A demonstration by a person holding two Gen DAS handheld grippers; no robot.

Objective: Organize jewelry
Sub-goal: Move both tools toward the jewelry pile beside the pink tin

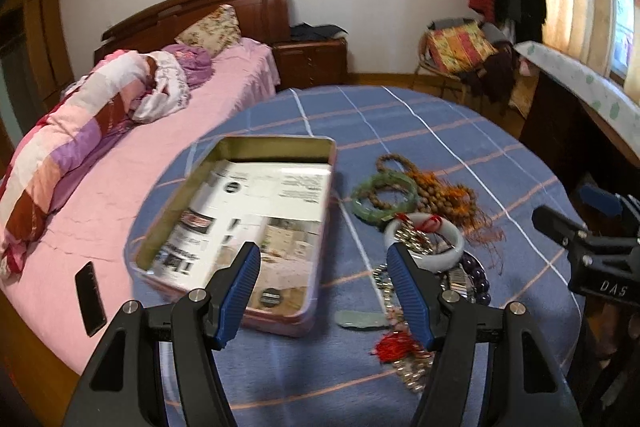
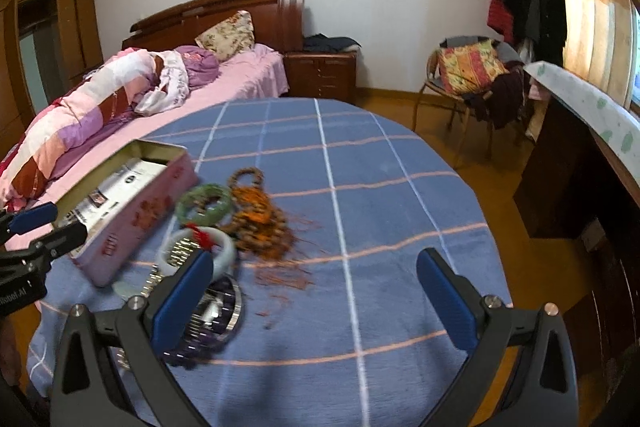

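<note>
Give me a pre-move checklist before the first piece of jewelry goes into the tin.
1. Tin open, lid off: ok.
2. Tin free of jewelry, only a printed sheet inside: ok.
3. Left gripper open and empty: ok.
4. Right gripper open and empty: ok.
5. Green bangle clear to lift: not ok, brown beads lie across it in the left wrist view.
6. White bangle free of the chains: cannot tell, blurred.
</note>
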